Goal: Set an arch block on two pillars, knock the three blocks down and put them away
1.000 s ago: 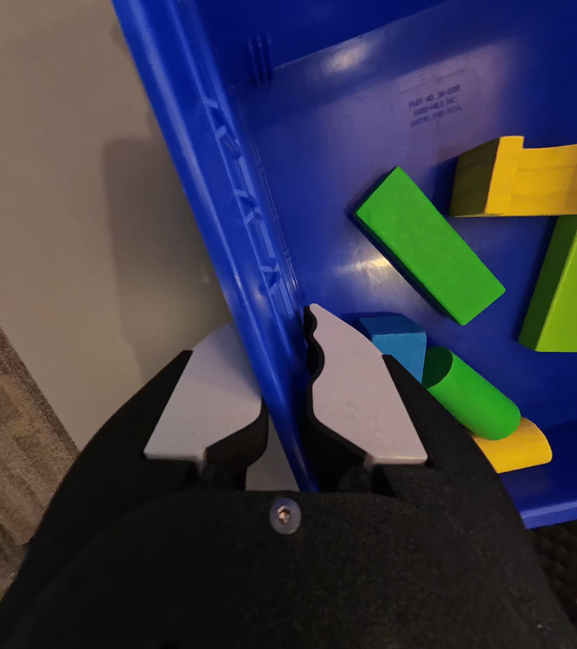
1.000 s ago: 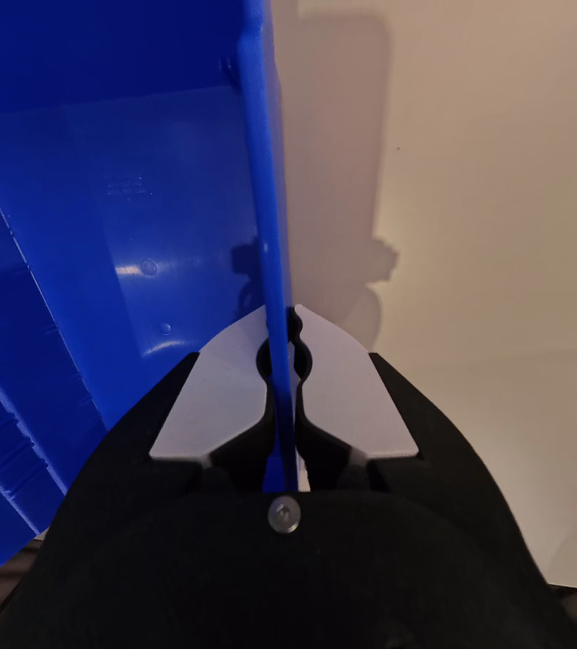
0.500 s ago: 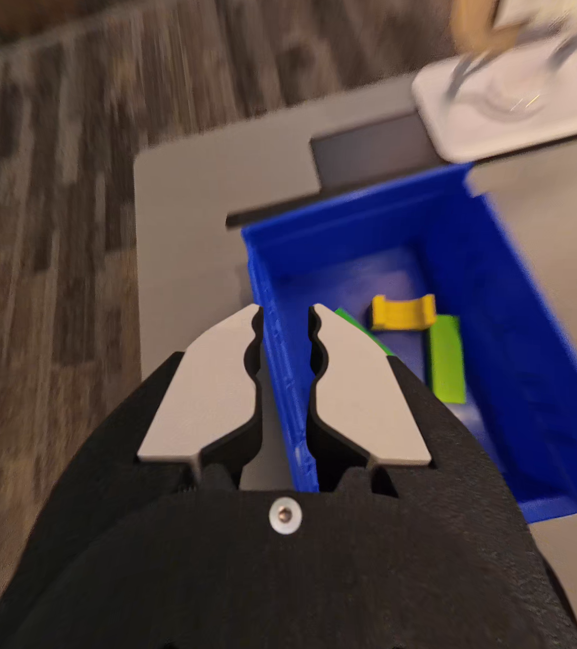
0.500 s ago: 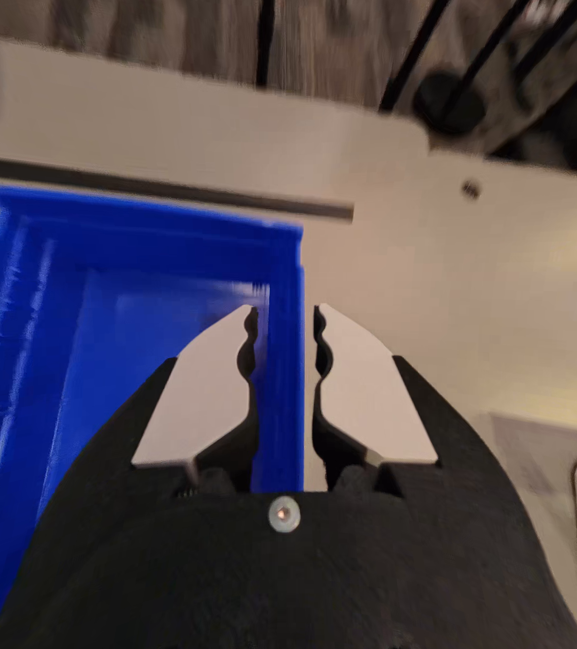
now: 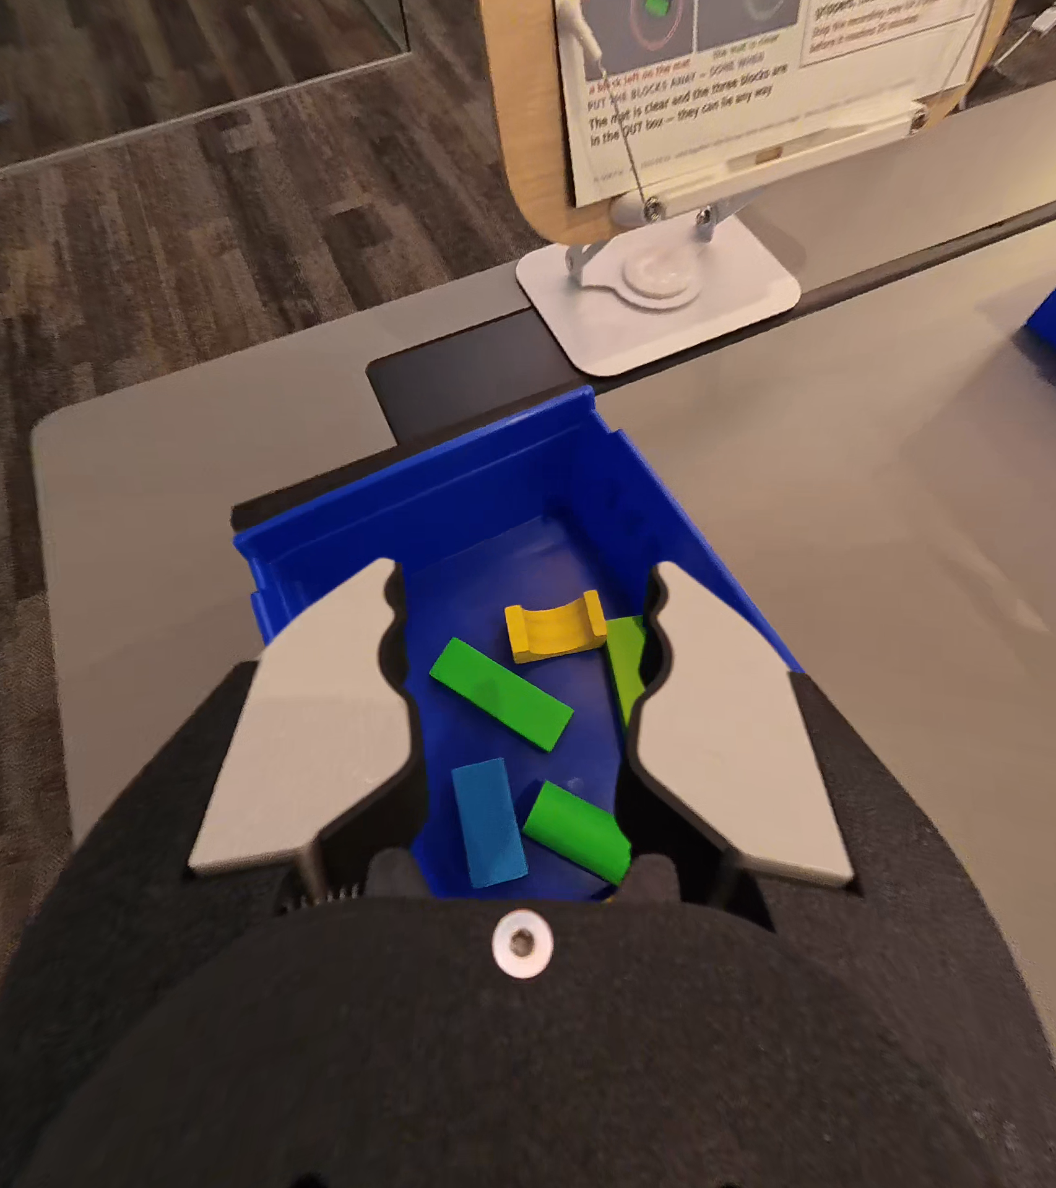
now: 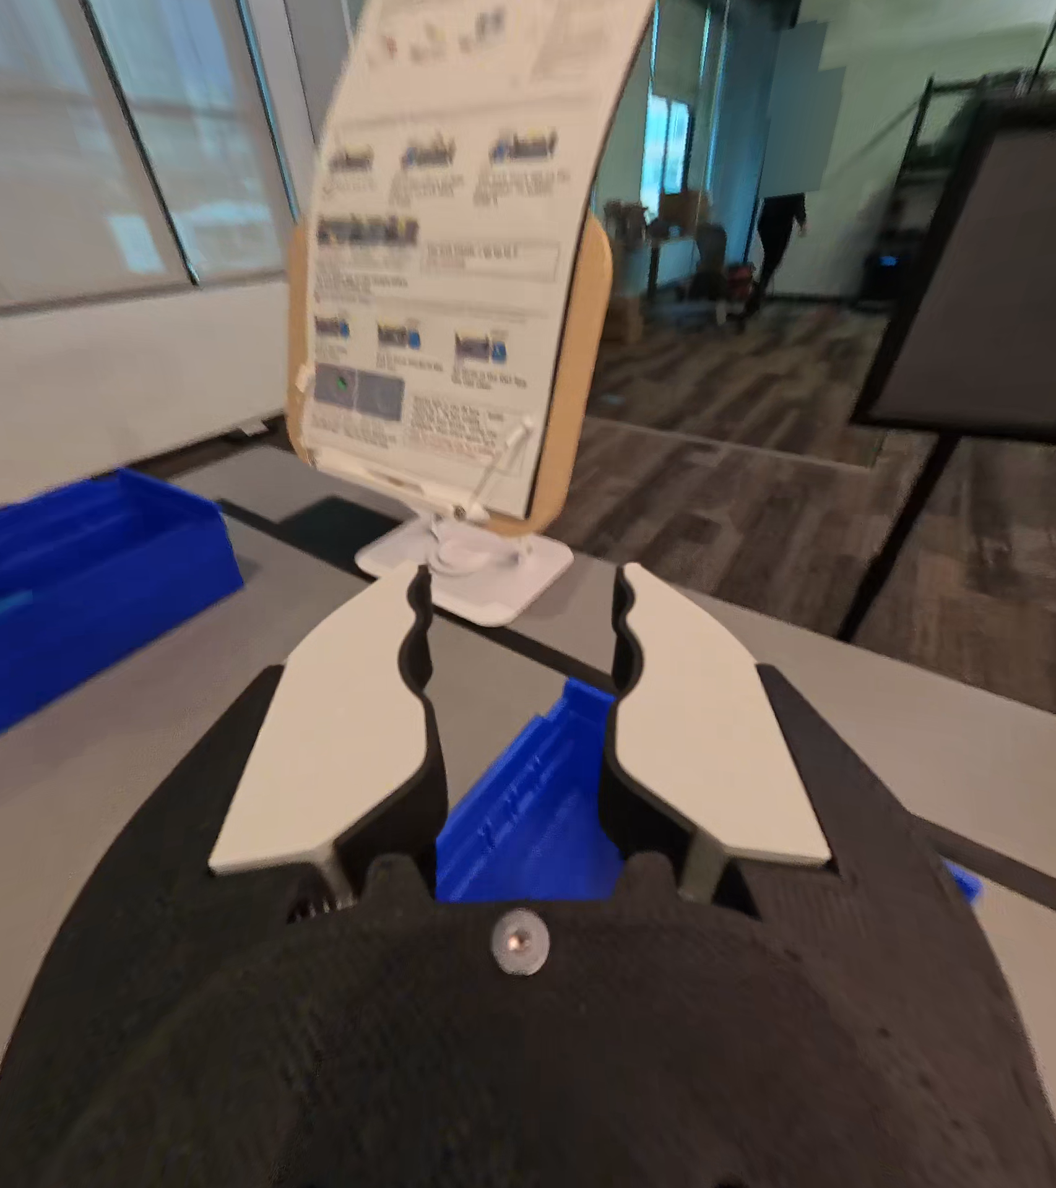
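Grey tabletop (image 5: 898, 514) is shown at the edge of a wood-patterned floor (image 5: 127, 193), with windows and a dark panel seen beyond in the right wrist view. At the far side of the table, a clipboard (image 5: 532, 128) bearing a printed sheet is propped on a white stand (image 5: 660, 302).

Left wrist view: the left gripper (image 5: 522, 572) is held above a blue bin (image 5: 448, 488) with its jaws spread wide and nothing between them. Inside the bin, the yellow arch (image 5: 554, 627) is seen lying on its back near the far wall. A green block (image 5: 500, 694) lies flat just in front of it, and a lighter green block (image 5: 625, 656) is partly hidden behind the right finger. A blue block (image 5: 487, 823) and a green cylinder (image 5: 577, 832) lie nearest the camera.

Right wrist view: the right gripper (image 6: 519, 578) is likewise wide open and empty, raised above the bin's outer wall (image 6: 525, 816). A second bin (image 6: 62, 598) stands well apart to the left; a pale blue shape inside it is too blurred to be identified, possibly another block.
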A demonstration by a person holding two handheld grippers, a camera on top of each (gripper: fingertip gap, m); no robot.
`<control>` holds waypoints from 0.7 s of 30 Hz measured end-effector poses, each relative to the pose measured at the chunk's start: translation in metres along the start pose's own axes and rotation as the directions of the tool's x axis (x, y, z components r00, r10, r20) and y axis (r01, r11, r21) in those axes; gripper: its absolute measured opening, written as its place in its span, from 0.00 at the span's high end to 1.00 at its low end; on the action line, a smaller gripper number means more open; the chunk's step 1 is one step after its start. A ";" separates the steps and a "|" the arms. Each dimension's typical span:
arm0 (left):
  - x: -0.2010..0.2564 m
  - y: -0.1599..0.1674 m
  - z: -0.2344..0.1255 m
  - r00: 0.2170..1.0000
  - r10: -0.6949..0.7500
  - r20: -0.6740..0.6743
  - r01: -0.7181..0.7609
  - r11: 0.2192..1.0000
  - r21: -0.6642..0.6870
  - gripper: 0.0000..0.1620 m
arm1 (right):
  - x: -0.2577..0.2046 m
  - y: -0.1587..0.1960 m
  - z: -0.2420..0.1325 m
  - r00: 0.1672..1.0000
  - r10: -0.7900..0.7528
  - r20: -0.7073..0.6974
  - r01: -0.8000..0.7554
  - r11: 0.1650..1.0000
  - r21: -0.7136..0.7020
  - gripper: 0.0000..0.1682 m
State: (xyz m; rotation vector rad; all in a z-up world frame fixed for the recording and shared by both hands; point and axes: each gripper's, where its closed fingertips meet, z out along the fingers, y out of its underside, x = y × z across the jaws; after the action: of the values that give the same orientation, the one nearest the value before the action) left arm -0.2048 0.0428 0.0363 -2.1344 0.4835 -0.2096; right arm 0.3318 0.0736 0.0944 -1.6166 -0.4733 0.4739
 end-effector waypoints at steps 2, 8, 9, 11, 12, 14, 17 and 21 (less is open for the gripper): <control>0.008 0.012 0.015 0.997 -0.061 -0.042 0.057 0.996 -0.075 0.67 | 0.009 0.016 0.006 0.998 -0.037 -0.059 0.032 0.996 -0.082 0.67; 0.008 0.090 0.067 0.983 -0.141 0.121 0.183 0.839 -0.513 0.68 | 0.012 0.038 0.018 0.993 -0.088 -0.079 0.071 0.979 -0.192 0.67; 0.004 0.098 0.072 0.982 -0.106 0.158 0.176 0.821 -0.543 0.67 | 0.013 0.042 0.019 0.993 -0.090 -0.081 0.071 0.974 -0.213 0.67; -0.002 0.114 0.077 0.975 -0.056 0.213 0.177 0.774 -0.608 0.65 | 0.017 0.051 0.019 0.991 -0.097 -0.094 0.070 0.964 -0.257 0.67; -0.001 0.122 0.078 0.974 -0.060 0.217 0.188 0.748 -0.636 0.64 | 0.019 0.055 0.020 0.989 -0.104 -0.102 0.072 0.959 -0.276 0.67; 0.002 0.132 0.083 0.974 -0.100 0.206 0.214 0.714 -0.667 0.62 | 0.021 0.060 0.021 0.988 -0.115 -0.107 0.078 0.950 -0.302 0.67; -0.004 0.142 0.085 0.963 -0.114 0.244 0.255 0.684 -0.684 0.61 | 0.020 0.067 0.025 0.987 -0.129 -0.099 0.089 0.937 -0.337 0.67; -0.006 0.151 0.090 0.958 -0.121 0.260 0.273 0.662 -0.698 0.62 | 0.021 0.076 0.028 0.977 -0.184 -0.108 0.128 0.910 -0.395 0.67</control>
State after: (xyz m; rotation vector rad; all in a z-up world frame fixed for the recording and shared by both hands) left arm -0.2210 0.0360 -0.1388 -2.9752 0.2203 0.1027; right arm 0.3357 0.1013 0.0157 -1.9572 -0.6099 0.1431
